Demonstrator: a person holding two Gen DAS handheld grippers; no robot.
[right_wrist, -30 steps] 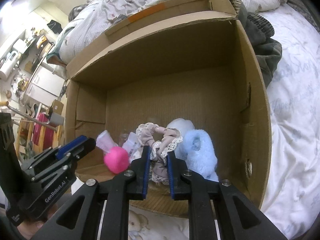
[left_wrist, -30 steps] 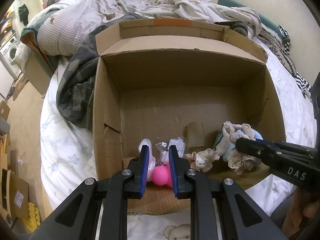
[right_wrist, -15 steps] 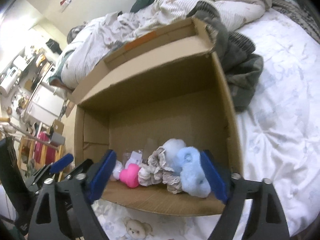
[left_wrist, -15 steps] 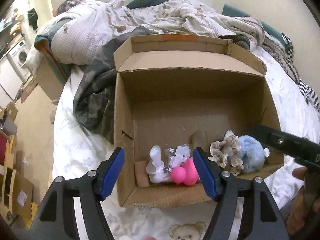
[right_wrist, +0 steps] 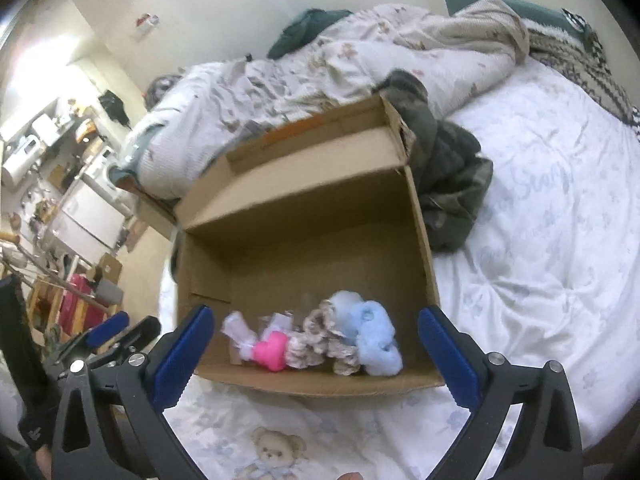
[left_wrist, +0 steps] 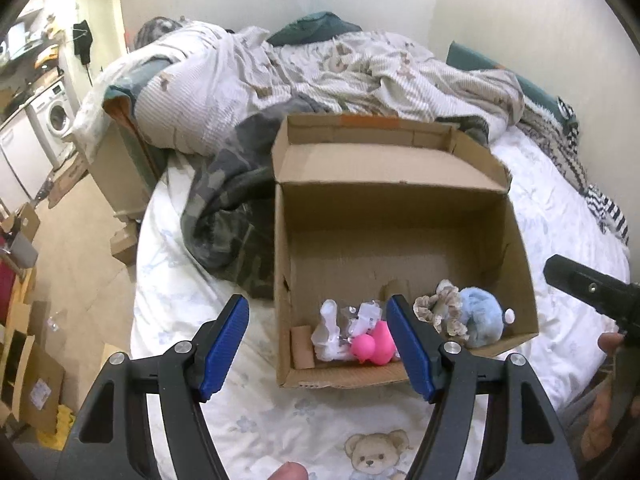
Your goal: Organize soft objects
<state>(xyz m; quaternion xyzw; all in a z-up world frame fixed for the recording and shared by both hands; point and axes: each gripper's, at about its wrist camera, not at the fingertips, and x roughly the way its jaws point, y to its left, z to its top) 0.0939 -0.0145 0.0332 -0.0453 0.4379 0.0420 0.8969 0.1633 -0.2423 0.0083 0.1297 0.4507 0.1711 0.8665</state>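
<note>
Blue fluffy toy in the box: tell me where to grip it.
Grip the blue fluffy toy across its plump middle, coming straight down from above. It lies at the near right of the cardboard box, walls close by and the lace scrunchie against its left.

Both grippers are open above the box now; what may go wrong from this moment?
The brown cardboard box sits on a soft white quilt, so a push might tip it. The pink rubbery toy, beige lace scrunchie and fluffy light-blue scrunchie crowd the near wall, so one might snag on a returning finger.
</note>
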